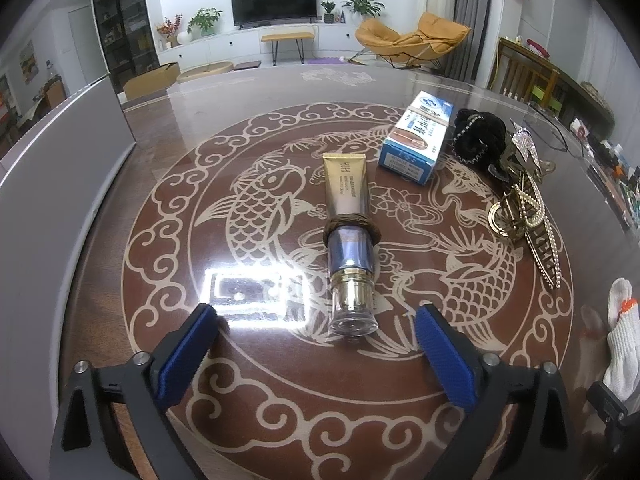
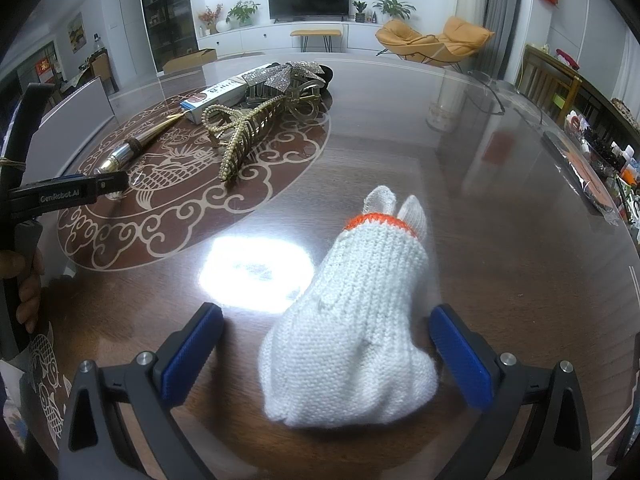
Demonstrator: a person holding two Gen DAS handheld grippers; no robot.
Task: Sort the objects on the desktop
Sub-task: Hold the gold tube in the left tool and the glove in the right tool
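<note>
From the left wrist view, the left gripper (image 1: 316, 328) is hovering over the glossy brown table (image 1: 400, 432) with its blue pads spread wide and pressing on nothing. A gold cosmetic tube (image 1: 349, 236) is lying lengthwise ahead of it, on the pale fish medallion (image 1: 256, 208), its clear cap (image 1: 353, 320) sitting in the gap between the two fingertips and touching neither. A brown hair tie (image 1: 352, 225) is wrapping the tube around its middle. Farther back and to the right, a blue and white box (image 1: 416, 136) is resting on the table, and a black scrunchie (image 1: 476, 140) is sitting just beside it. Right of that, a rhinestone bow clip (image 1: 524, 152) and a gold pearl claw clip (image 1: 528, 220) are lying close together. At the right edge, a white knit glove (image 1: 624, 336) with an orange band is peeking in.

Over to the right wrist view now: the right gripper (image 2: 326, 344) is also standing released, jaws wide. The white knit glove (image 2: 360, 320) is lying bunched on the table (image 2: 500, 240) between the blue pads; the right pad is sitting just beside its cuff, the left pad well clear. Its orange band is facing away from the camera. At the far left, the left gripper (image 2: 116, 186) is showing side-on, held by a hand (image 2: 28, 292), with the gold cosmetic tube (image 2: 132, 152) stretching away from its tip. Beyond, the gold pearl claw clip (image 2: 240, 136) is resting on the medallion (image 2: 168, 216), with the rhinestone bow clip (image 2: 280, 76) and the blue and white box (image 2: 216, 98) behind it.
</note>
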